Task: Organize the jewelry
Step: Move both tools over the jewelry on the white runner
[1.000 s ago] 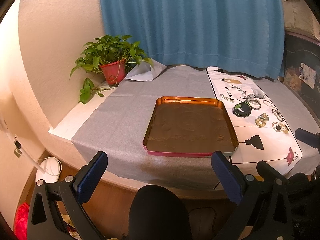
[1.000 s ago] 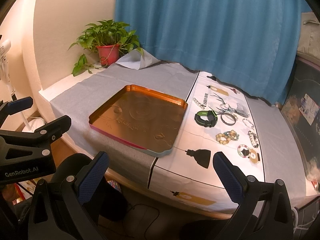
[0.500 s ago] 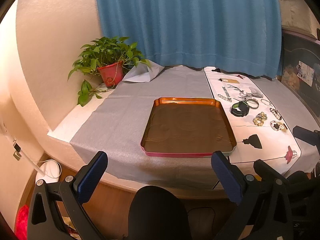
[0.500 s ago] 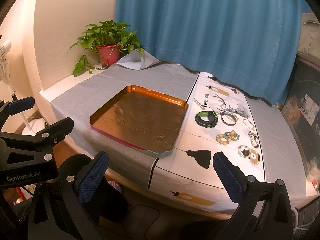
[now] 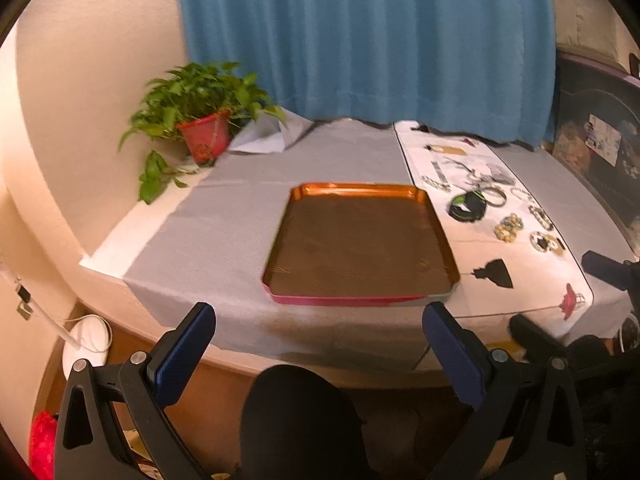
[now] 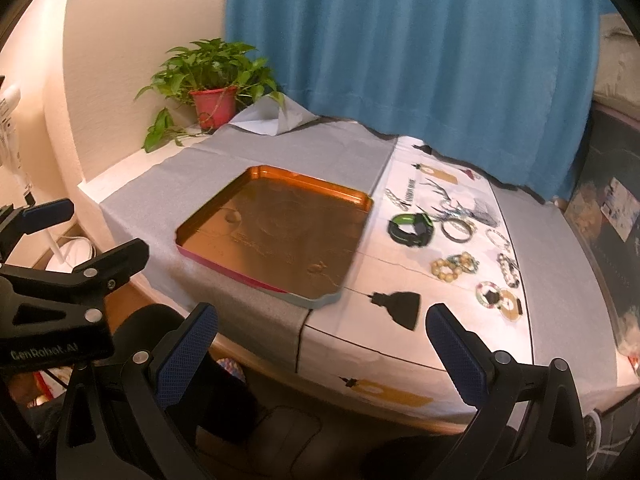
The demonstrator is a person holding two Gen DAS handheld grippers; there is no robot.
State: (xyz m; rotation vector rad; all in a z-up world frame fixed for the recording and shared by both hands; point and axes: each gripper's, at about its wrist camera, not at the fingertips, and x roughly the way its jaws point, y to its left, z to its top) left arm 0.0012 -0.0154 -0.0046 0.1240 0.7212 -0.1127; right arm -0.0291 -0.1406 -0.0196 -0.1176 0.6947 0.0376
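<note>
Both claws, left and right, are held spread and empty near the tabletop; bracelets are laid right of the tray.

The left wrist view is motion-blurred, so the small jewelry pieces on the white printed cloth are indistinct, and the right gripper is partly cut off at that view's right edge.
</note>
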